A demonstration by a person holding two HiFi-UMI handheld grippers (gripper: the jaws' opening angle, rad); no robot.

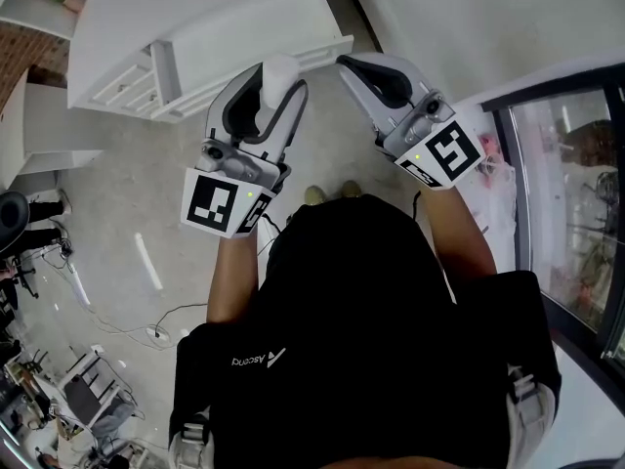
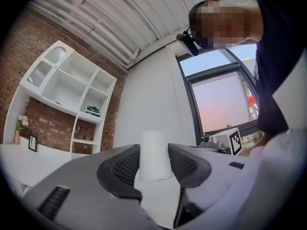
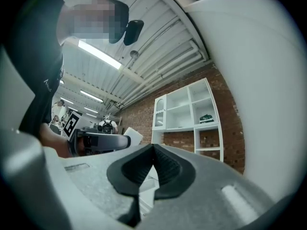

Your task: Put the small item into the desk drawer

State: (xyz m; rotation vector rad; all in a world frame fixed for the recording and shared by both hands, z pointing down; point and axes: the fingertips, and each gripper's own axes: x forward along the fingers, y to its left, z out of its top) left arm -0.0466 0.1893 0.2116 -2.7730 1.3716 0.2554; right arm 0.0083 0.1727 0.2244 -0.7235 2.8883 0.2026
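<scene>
A small white paper-like roll (image 2: pixel 154 155) stands between the jaws of my left gripper (image 2: pixel 154 163), and the ribbed pads (image 2: pixel 125 166) press on it from both sides. From above, the same roll (image 1: pixel 279 68) pokes out at the tip of the left gripper (image 1: pixel 276 86). Beside it my right gripper (image 1: pixel 348 63) is shut with nothing in it; its jaws (image 3: pixel 153 150) meet tip to tip. Both are held in front of the person, pointing toward the white desk (image 1: pixel 186 13) with its drawers (image 1: pixel 127 86).
A white shelf unit (image 2: pixel 72 87) stands on the desk against a brick wall. A large window (image 2: pixel 223 104) is to the right, with a glass door (image 1: pixel 571 193) near the person. Cables and a white strip (image 1: pixel 148 262) lie on the floor at left.
</scene>
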